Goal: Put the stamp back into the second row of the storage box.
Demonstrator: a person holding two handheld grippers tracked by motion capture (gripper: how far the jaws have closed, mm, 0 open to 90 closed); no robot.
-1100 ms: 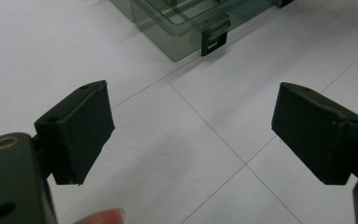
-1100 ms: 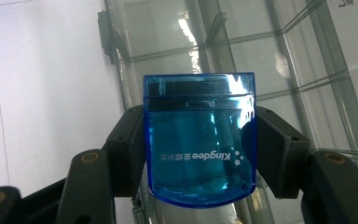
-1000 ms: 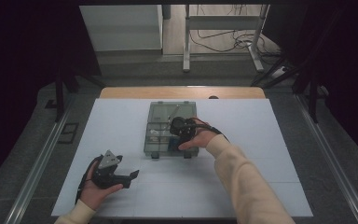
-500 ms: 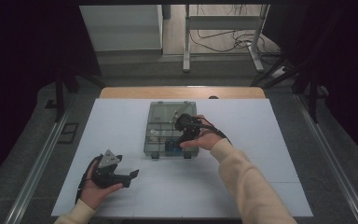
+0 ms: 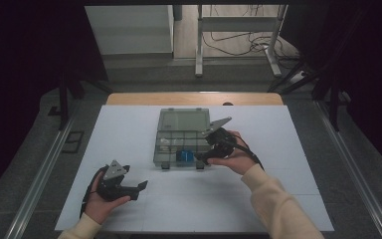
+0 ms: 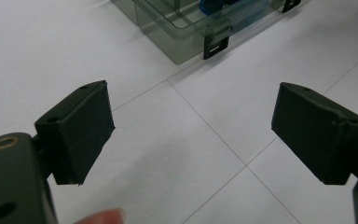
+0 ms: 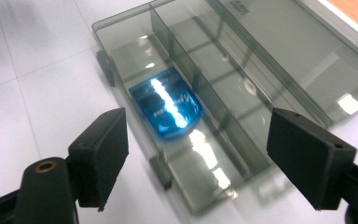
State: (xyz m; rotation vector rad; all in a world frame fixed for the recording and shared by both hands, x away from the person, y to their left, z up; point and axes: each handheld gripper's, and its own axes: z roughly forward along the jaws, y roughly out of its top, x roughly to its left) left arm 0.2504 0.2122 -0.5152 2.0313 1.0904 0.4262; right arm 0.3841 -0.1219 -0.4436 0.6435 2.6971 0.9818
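Right tongs (image 7: pixel 196 154) agape above organizer box (image 7: pixel 279 60).

dim room, bright table (image 5: pixel 278 129), glare on box (image 7: pixel 168 100)

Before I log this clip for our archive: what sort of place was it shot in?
Probably a lab or studio set up for recording, not a home. A white table stands in a dark surround, cables trail over the floor behind it, and a person works hand-held grippers beside a clear compartment box.
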